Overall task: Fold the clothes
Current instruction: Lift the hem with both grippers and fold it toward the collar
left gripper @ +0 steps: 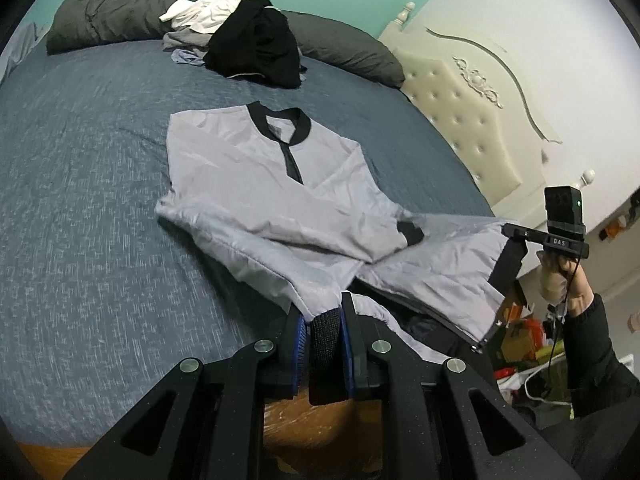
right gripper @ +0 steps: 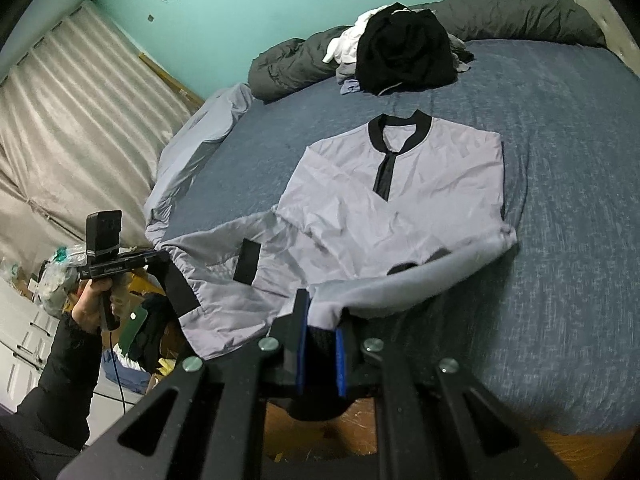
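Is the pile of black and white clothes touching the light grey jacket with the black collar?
Apart. The left wrist view shows bare blue bedsheet between the pile and the jacket.

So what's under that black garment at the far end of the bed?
Under the black garment lies a pile: white cloth, grey and pale blue pieces poking out, all on the blue bedcover. Whatever else sits beneath it is covered.

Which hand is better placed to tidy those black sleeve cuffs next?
Right, probably. The black cuffs lie just ahead of the right gripper. From the left gripper they sit off to the side, toward the right one. Both grippers are shut on the jacket hem, so it must let go first.
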